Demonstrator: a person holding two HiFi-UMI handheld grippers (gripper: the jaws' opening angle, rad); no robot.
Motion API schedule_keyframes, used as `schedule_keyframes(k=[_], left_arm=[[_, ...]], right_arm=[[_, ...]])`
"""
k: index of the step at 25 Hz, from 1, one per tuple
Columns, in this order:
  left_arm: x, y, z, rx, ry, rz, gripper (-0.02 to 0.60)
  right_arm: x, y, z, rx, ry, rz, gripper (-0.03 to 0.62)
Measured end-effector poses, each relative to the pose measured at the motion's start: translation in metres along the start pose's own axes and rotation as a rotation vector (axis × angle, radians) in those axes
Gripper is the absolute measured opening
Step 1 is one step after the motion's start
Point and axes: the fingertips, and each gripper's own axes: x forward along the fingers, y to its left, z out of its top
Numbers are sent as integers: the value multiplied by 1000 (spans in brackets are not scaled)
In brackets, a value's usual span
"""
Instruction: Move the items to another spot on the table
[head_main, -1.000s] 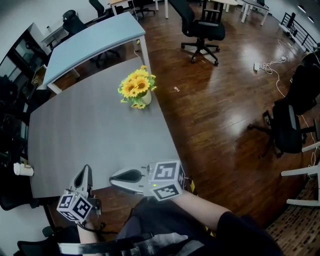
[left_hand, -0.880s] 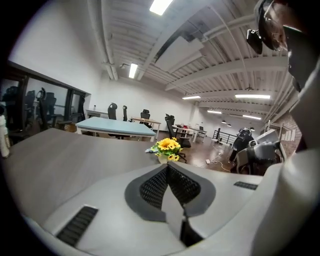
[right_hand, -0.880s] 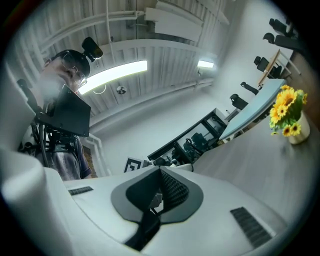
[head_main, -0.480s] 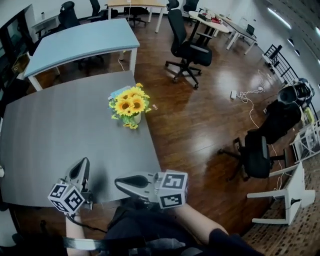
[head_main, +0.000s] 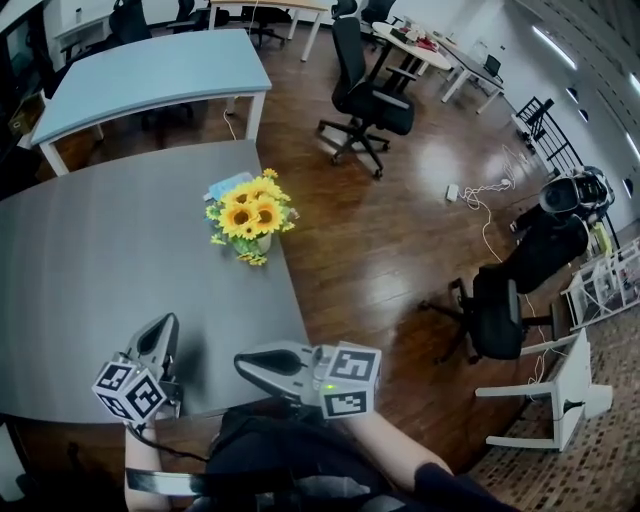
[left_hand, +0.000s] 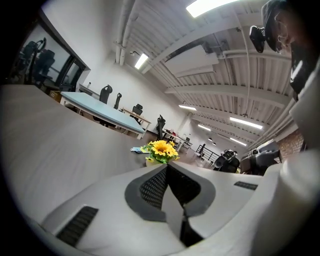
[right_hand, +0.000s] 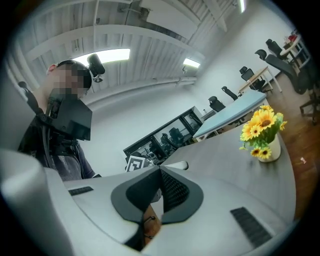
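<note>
At the near edge of the table (head_main: 90, 260), my left claw (head_main: 165, 325) and right claw (head_main: 243, 362) are both clenched, empty. Each cube (head_main: 128, 390) bears square markers. Flowers (head_main: 247, 213) stand far right.

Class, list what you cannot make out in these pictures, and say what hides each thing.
Head view: the vase is mostly hidden under its sunflowers.
Head view: the blue item behind them is partly covered and too small to identify.
Left gripper view: the left hand-held gripper hides the vase's base.
</note>
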Motion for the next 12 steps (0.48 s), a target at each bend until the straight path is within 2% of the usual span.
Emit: schedule_keyframes(k=[8,12], left_arm=[[15,-23,-4,-8,-23,75,21],[24,-50,2,26,-54,183,21]], right_arm=[[-24,-25,3,-9,7,105,-20],[-56,-34,9,-7,-3,203,-20]])
